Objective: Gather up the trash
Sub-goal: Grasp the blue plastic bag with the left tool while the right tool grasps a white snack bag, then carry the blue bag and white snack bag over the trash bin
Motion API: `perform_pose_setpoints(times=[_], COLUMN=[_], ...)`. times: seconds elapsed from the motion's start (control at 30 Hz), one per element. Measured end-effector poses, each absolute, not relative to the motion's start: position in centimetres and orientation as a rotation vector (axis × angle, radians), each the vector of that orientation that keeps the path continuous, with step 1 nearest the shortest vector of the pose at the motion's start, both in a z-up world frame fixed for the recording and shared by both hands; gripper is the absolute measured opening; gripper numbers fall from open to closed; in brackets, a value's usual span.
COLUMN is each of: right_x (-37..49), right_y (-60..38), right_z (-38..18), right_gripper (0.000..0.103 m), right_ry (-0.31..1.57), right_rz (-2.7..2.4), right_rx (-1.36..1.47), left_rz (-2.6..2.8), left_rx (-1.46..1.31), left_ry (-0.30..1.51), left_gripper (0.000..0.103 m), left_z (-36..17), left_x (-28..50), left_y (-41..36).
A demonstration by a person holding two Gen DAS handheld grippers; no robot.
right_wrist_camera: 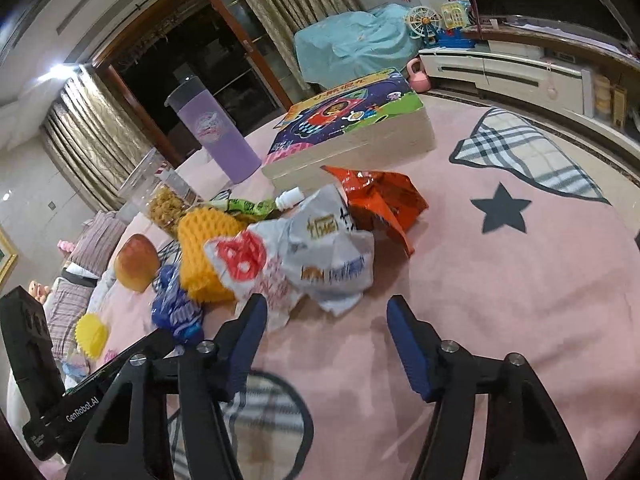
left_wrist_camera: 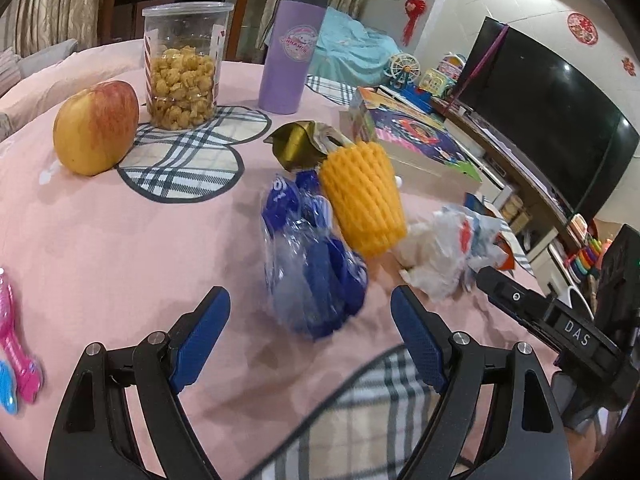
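Observation:
Trash lies in a heap on the pink cloth (left_wrist_camera: 120,240). A crumpled blue plastic wrapper (left_wrist_camera: 312,256) lies just ahead of my open, empty left gripper (left_wrist_camera: 310,300). Behind it are a yellow foam fruit net (left_wrist_camera: 364,196), a gold wrapper (left_wrist_camera: 298,144) and a crumpled white printed bag (left_wrist_camera: 444,256). My right gripper (right_wrist_camera: 326,308) is open and empty, its tips just short of the white bag (right_wrist_camera: 312,256). An orange-red foil packet (right_wrist_camera: 380,200), the foam net (right_wrist_camera: 200,256) and the blue wrapper (right_wrist_camera: 176,308) surround the bag.
An apple (left_wrist_camera: 96,128), a clear jar of snacks (left_wrist_camera: 182,68) and a purple tumbler (left_wrist_camera: 290,48) stand at the back. A colourful game box (right_wrist_camera: 352,128) lies behind the heap. Pink and blue toys (left_wrist_camera: 16,360) lie at the left. A TV (left_wrist_camera: 552,120) stands to the right.

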State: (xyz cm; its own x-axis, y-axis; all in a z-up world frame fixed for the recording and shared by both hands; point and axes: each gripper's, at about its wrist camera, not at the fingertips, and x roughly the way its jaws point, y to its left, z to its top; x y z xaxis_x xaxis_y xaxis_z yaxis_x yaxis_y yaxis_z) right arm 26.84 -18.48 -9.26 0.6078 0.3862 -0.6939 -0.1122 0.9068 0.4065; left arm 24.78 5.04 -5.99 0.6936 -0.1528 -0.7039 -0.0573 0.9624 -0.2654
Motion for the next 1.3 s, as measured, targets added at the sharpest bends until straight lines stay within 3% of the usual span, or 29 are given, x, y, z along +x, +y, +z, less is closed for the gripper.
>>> perform_pose_setpoints(times=[0.27, 0.3, 0.37, 0.4, 0.53, 0.93, 1.3], right_x=[28.8, 28.9, 28.9, 29.0, 28.2, 22.4, 18.2], right_y=[-18.1, -18.1, -18.0, -18.0, -18.2, -20.8, -25.7], right_z=[-10.2, -10.2, -10.3, -10.4, -10.0, -8.7, -7.4], right_gripper=[0.062, 0.06, 0.042, 0.041, 0.036, 0.035, 0.035], right_ry=[0.887, 0.887, 0.89, 0.892, 0.885, 0.861, 0.817], right_rz=[0.274, 0.276, 0.278, 0.277, 0.289, 0.301, 0.216], right_rx=[0.362, 0.362, 0.358, 0.355, 0.354, 0.383, 0.436], left_rz=[-0.078, -0.08, -0.099, -0.106, -0.124, -0.174, -0.315], left_rx=[-0.263, -0.258, -0.254, -0.248, -0.232, -0.26, -0.221], left_ry=[0.807, 0.806, 0.812, 0.822, 0.805, 0.791, 0.782], left_gripper=[0.084, 0.079, 0.06, 0.045, 0.034, 0.03, 0.03], left_z=[-6.8, -6.8, -6.9, -7.0, -6.6, -6.1, -4.6], left_x=[25.7, 25.7, 25.9, 26.0, 25.3, 19.2, 16.4], left_y=[4.9, 4.8, 4.6, 4.5, 4.4, 4.1, -1.0])
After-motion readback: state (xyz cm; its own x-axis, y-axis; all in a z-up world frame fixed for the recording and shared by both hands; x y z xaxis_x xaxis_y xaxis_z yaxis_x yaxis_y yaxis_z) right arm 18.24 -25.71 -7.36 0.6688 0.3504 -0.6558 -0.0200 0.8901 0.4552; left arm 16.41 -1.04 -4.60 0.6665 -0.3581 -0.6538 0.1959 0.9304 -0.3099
